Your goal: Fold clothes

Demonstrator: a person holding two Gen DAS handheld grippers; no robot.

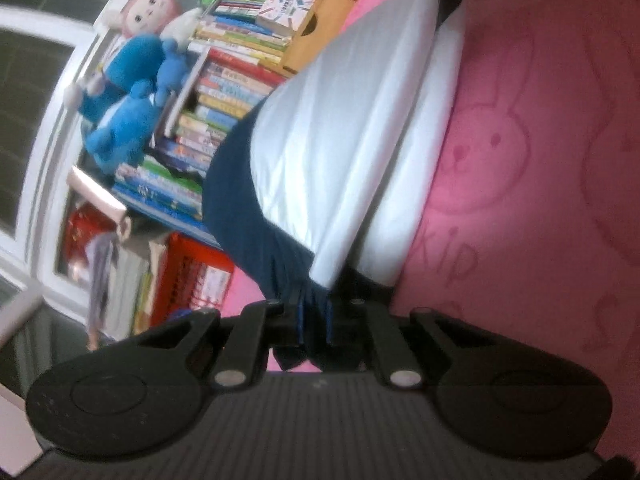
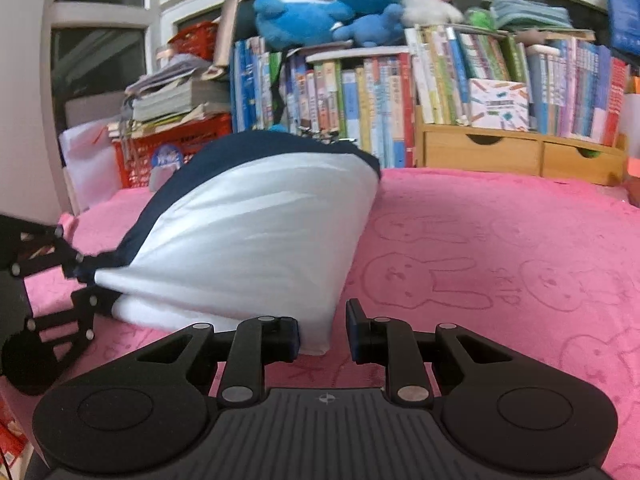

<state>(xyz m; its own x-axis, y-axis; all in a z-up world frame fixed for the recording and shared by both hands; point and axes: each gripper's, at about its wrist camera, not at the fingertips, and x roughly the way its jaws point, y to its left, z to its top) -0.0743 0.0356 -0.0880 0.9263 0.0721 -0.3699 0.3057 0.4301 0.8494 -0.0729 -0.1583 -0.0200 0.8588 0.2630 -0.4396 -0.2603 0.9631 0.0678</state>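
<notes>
A white garment with navy trim (image 2: 248, 240) lies bunched on the pink rabbit-print blanket (image 2: 500, 264). My left gripper (image 1: 314, 322) is shut on the garment's gathered navy edge (image 1: 256, 216), and the cloth is lifted and stretched away from it. In the right wrist view the left gripper (image 2: 86, 278) shows at the far left, pinching that same end. My right gripper (image 2: 324, 340) is open and low over the blanket. A white corner of the garment (image 2: 316, 344) lies between its fingers, beside the left one. The right gripper (image 1: 444, 16) also appears at the garment's far end.
Rows of books (image 2: 360, 92) stand behind the blanket, with blue and pink plush toys (image 2: 320, 4) on top. A wooden drawer unit (image 2: 512, 152) sits at the back right, a red crate (image 2: 172, 148) with stacked papers at the back left. Bare blanket lies to the right.
</notes>
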